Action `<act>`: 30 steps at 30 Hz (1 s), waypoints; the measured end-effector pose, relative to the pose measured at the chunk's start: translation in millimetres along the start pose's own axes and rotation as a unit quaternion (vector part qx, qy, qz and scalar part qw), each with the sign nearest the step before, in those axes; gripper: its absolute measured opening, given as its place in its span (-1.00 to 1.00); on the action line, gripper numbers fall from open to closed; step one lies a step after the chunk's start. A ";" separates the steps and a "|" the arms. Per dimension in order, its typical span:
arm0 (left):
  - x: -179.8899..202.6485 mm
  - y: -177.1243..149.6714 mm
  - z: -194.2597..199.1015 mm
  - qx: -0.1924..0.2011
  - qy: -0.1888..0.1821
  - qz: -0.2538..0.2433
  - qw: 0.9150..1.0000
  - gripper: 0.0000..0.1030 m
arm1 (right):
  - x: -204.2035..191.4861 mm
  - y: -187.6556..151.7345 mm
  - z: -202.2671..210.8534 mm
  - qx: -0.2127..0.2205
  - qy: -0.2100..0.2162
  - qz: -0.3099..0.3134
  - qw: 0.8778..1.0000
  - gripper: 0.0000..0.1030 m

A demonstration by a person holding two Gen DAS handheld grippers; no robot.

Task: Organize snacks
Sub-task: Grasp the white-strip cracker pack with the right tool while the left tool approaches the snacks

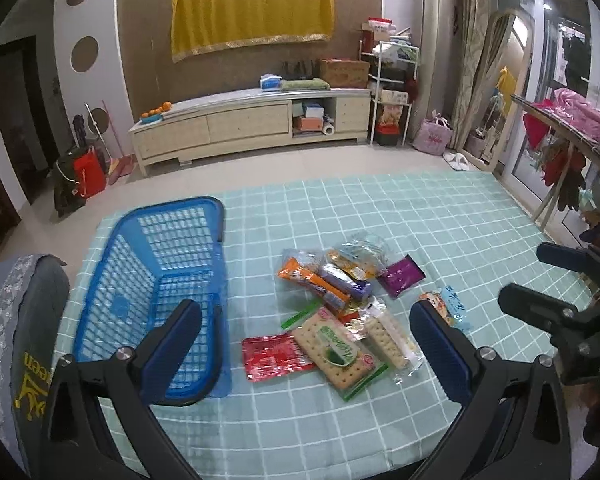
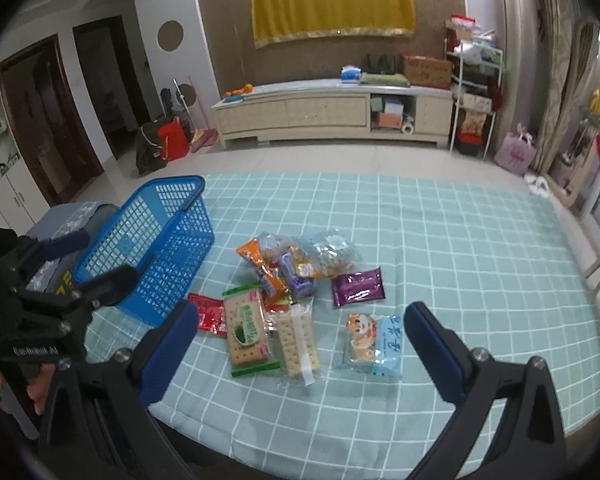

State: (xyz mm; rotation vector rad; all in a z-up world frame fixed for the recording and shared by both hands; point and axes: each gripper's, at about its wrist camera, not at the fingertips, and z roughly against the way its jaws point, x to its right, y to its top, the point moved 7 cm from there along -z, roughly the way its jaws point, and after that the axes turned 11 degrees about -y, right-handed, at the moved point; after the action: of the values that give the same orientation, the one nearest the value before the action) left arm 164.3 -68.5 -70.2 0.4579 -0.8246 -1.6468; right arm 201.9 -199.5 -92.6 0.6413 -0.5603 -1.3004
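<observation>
Right wrist view: both grippers hovering, jaws wide apart and empty.
Right gripper (image 2: 300,344) is facing the crackers (image 2: 298,338) beside the basket (image 2: 148,240); left gripper (image 1: 306,340) too.

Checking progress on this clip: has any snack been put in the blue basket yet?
No: the blue basket shows only bare mesh inside, while the snack packets lie on the checked tablecloth.

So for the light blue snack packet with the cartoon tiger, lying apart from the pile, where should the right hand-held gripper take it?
Across its two long edges, coming straight down from above. The light blue tiger packet lies flat on the checked tablecloth, clear of the other snacks, and the open right hand-held gripper could straddle its narrower width.
</observation>
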 end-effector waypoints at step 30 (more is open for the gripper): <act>-14.9 -92.9 -111.9 -0.140 0.043 0.096 0.984 1.00 | -8.2 -56.5 -125.2 -0.096 0.055 0.141 0.984 0.73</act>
State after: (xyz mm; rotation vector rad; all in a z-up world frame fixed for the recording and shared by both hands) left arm 181.5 -77.7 -215.0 0.2413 -0.5436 -1.5232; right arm 249.1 -185.1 -221.1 0.4526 -0.4133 -1.0314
